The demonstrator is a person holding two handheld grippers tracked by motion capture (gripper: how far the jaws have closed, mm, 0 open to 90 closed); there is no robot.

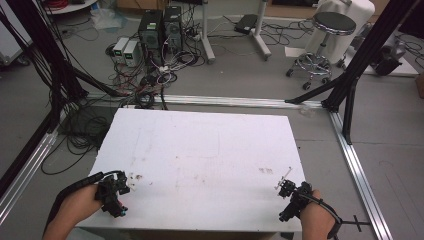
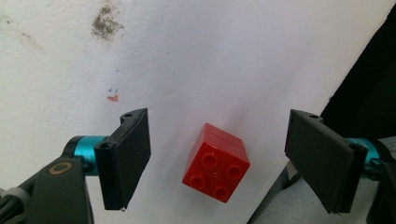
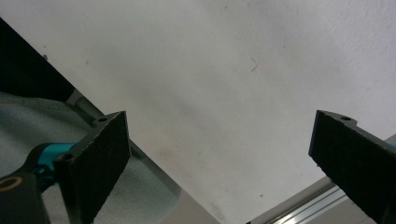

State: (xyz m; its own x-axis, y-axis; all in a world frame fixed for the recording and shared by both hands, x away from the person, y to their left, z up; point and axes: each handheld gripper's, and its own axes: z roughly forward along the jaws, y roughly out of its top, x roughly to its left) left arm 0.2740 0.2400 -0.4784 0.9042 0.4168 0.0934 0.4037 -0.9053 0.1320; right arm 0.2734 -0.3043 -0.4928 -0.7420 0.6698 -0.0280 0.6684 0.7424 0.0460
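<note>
A: Brick [image 2: 215, 162], red, four studs up, is sitting on the white worktop [image 1: 200, 150] right by its near left edge, in the gap between the fingers [image 2: 126, 156] of the left gripper [image 2: 219, 161].

B: Are those fingers gripping it?

A: No. In the left gripper view they are standing wide apart, one on each side, and neither is touching the brick. Nothing is being held.

B: And the other hand?

A: The right gripper [image 3: 233, 163] is hovering over the near right corner of the worktop, its fingers [image 3: 100, 161] also spread wide, with bare white surface between them. In the high view the two grippers are sitting well apart, at opposite near corners.

B: So how far along is the job looking?

A: Barely begun, I am judging. The left gripper is lined up on the brick, so the approach seems done. The closing, the lift and whatever placing follows are all waiting.

B: Is anywhere to put it showing?

A: Nothing I am able to pick out; the worktop is showing only smudges and marks.
</note>
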